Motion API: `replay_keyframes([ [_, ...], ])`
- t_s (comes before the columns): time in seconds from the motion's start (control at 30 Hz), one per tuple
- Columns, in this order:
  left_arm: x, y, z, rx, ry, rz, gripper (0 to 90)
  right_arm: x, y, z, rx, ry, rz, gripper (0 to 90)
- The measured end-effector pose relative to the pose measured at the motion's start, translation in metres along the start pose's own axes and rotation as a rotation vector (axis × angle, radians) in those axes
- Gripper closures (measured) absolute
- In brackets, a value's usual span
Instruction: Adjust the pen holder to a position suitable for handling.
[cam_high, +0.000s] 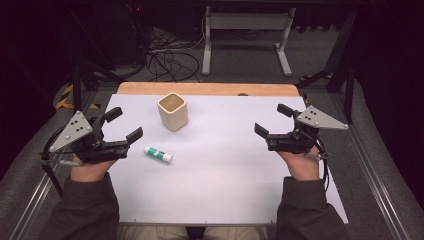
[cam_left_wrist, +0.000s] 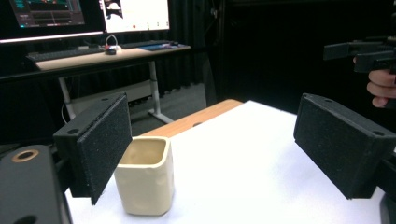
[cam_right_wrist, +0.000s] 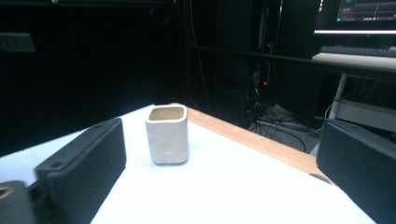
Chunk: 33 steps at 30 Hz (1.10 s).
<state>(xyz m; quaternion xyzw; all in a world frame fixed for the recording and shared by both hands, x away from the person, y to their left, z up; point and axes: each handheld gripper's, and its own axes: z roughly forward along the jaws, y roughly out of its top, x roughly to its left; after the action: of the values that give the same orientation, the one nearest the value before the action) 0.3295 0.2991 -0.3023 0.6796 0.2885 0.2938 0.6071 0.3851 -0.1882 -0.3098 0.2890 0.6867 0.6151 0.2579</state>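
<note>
A: Quick check. Where's the glue stick (cam_high: 158, 154)?

B: Lying flat on the white tabletop (cam_high: 225, 190), just beside your left gripper (cam_high: 124, 125), a bit right of and toward you from its fingertips. Nothing's touching it.

A: Fingers?

B: Both pairs spread wide and empty. In the left gripper view your finger pads (cam_left_wrist: 103, 140) stand well apart with the cream cup (cam_left_wrist: 144, 175) low between them. Your right gripper (cam_high: 270, 121) is the same, spread, holding nothing.

A: Which hand goes?

B: Left, I'd say. The stick is close to your left gripper and well apart from your right, which is across the tabletop.

A: Axis?

B: Long axis runs on a diagonal in the high view, green end toward the upper left, white cap end toward the lower right. Your left fingers point roughly toward the cup (cam_high: 173, 111), so you'd likely need to swing down and right, and close across the stick's short side.

A: Cup?

B: Upright, open top, farther back than the stick, apart from it.
</note>
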Motion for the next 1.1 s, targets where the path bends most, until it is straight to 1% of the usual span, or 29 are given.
replay_keyframes([
  [0.03,-0.001,0.000,0.000,0.007,0.000,0.013,12.1,0.003,-0.001,0.002,0.016,0.004,-0.011,6.6],
  [0.07,-0.002,0.001,0.000,0.009,0.000,0.019,12.1,0.005,-0.002,0.004,0.020,0.013,-0.007,7.5],
  [0.1,-0.002,0.001,0.000,0.009,0.000,0.019,12.2,0.007,-0.003,0.006,0.028,0.016,-0.017,8.1],
  [0.17,-0.001,0.001,-0.001,0.014,-0.006,0.021,12.2,0.009,-0.004,0.009,0.031,0.017,-0.018,8.5],
  [0.2,-0.002,0.001,-0.001,0.011,-0.010,0.015,12.2,0.011,-0.004,0.012,0.038,0.019,-0.016,9.4],
  [0.23,-0.002,0.001,-0.001,0.011,-0.012,0.016,12.2,0.014,-0.005,0.015,0.045,0.027,-0.019,11.3],
  [0.27,-0.003,0.002,-0.001,0.007,-0.014,0.015,12.2,0.018,-0.007,0.021,0.059,0.024,-0.025,18.9],
  [0.33,-0.004,0.003,-0.001,0.007,-0.019,0.019,12.2,0.022,-0.010,0.028,0.078,0.019,-0.027,21.8],
  [0.37,-0.005,0.003,-0.001,0.005,-0.019,0.017,12.2,0.022,-0.010,0.028,0.078,0.019,-0.027,21.8],
  [0.4,-0.005,0.003,-0.001,0.008,-0.020,0.019,12.2,0.026,-0.012,0.034,0.095,0.031,-0.026,23.5],
  [0.43,-0.005,0.003,-0.001,0.013,-0.019,0.027,12.3,0.028,-0.013,0.037,0.100,0.043,-0.024,24.3],
  [0.47,-0.004,0.003,-0.001,0.014,-0.019,0.027,12.3,0.028,-0.013,0.037,0.100,0.043,-0.024,24.3],
  [0.53,-0.003,0.002,-0.001,0.018,-0.014,0.028,12.2,0.032,-0.015,0.043,0.109,0.056,-0.036,25.4],
  [0.57,-0.003,0.002,-0.001,0.020,-0.010,0.021,12.3,0.034,-0.016,0.045,0.114,0.062,-0.036,25.7],
  [0.67,-0.003,0.002,-0.001,0.022,-0.011,0.024,12.4,0.040,-0.019,0.053,0.124,0.076,-0.045,27.9],
  [0.7,-0.003,0.002,-0.001,0.022,-0.012,0.024,12.4,0.040,-0.019,0.053,0.124,0.076,-0.045,27.9],
  [0.73,-0.004,0.002,-0.001,0.018,-0.012,0.016,12.5,0.042,-0.020,0.055,0.124,0.080,-0.042,28.5],
  [0.77,-0.004,0.002,-0.001,0.018,-0.013,0.017,12.5,0.044,-0.022,0.059,0.131,0.089,-0.040,29.0],
  [0.87,-0.004,0.003,-0.002,0.021,-0.011,0.022,12.8,0.046,-0.023,0.061,0.131,0.099,-0.035,30.2],
  [0.97,-0.005,0.003,-0.002,0.018,-0.011,0.020,13.2,0.051,-0.024,0.066,0.119,0.124,-0.026,33.0],
  [1.0,-0.005,0.004,-0.003,0.022,-0.013,0.028,13.2,0.051,-0.024,0.066,0.119,0.124,-0.026,33.0],
  [1.1,-0.005,0.004,-0.004,0.020,-0.013,0.024,13.1,0.057,-0.025,0.072,0.125,0.139,-0.029,34.2],
])
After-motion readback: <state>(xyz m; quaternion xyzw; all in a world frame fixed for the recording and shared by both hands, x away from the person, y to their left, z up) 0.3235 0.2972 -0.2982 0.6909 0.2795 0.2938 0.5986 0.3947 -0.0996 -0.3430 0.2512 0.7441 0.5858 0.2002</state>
